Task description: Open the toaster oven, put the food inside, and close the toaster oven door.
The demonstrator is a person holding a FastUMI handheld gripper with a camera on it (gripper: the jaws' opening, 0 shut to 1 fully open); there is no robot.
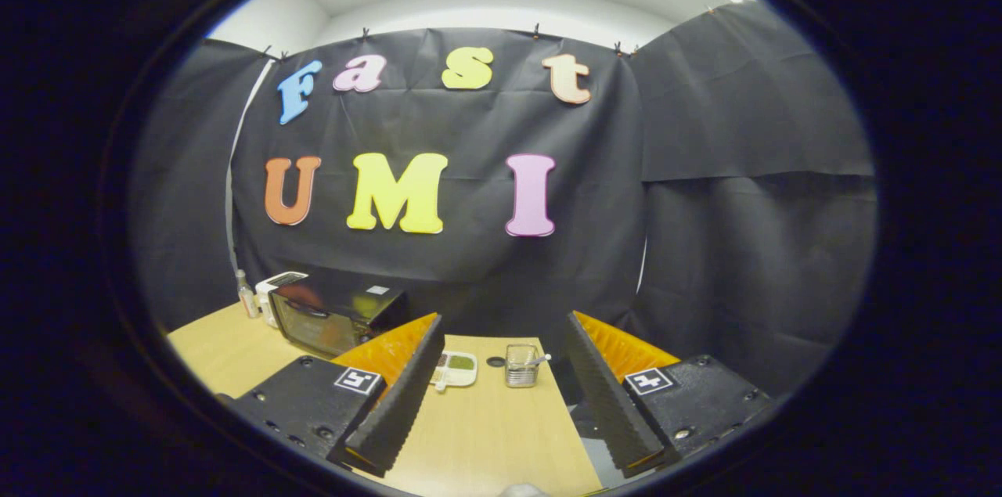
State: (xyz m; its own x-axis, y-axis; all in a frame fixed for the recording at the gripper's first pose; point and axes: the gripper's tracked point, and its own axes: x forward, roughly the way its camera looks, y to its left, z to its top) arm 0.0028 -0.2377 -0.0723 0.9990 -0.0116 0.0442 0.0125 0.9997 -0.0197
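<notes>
The tongs are spread wide apart with nothing between them, just hanging over the pale wooden bench. Just past the fingertips there's a small white tray with something green on it next to the left finger, plus a little wire mesh basket with a white handle sitting beside it, and a small dark round spot on the bench between the two. Further off to the left the black toaster oven sits at the back of the bench with its door closed, with a white appliance and a small bottle tucked right beside it by the booth wall
</notes>
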